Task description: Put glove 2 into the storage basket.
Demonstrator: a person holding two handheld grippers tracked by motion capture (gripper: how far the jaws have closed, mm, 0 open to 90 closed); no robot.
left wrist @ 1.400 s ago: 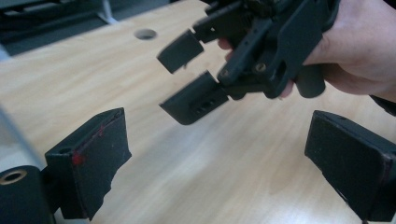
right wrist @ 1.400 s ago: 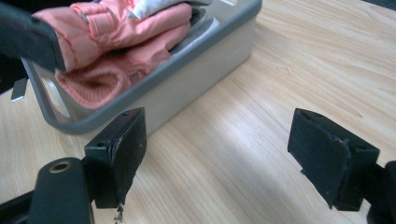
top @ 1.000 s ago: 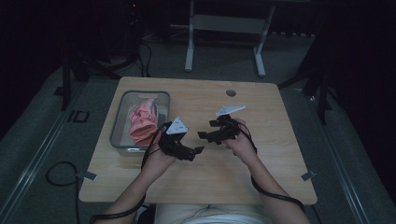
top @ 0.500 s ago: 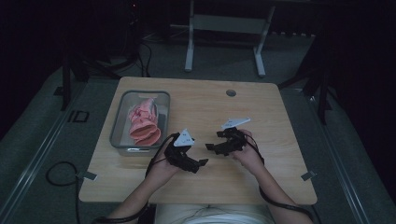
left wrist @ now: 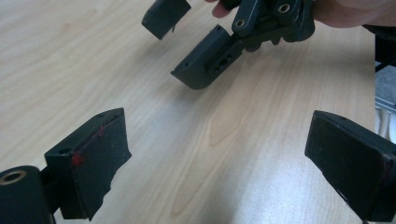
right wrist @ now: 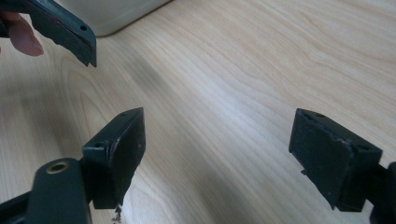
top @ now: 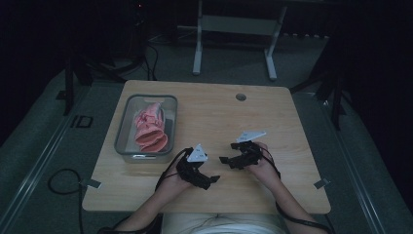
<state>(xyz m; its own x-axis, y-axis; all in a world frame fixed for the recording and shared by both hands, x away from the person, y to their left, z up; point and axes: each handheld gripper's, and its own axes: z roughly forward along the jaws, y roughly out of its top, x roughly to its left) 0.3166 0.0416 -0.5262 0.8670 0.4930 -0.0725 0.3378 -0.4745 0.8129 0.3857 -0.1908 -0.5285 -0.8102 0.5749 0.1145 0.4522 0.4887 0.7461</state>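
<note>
Both empty and gaping wide above bare table (top: pixel 214 117) near its front edge — left gripper (top: pixel 208 181) and right gripper (top: pixel 225 160) facing each other — with the pink cloth (top: pixel 150 127) bundled in the grey bin (top: pixel 122 130) by the left edge, apparently stowed, nothing left to grasp.

Over the last second both hands have drawn back toward six o'clock, the left gripper (top: pixel 214 181) leaving the grey bin's (top: pixel 122 131) near corner and the right gripper (top: pixel 225 161) coming down beside it, jaws spread wide over bare tabletop (top: pixel 214 112).
</note>
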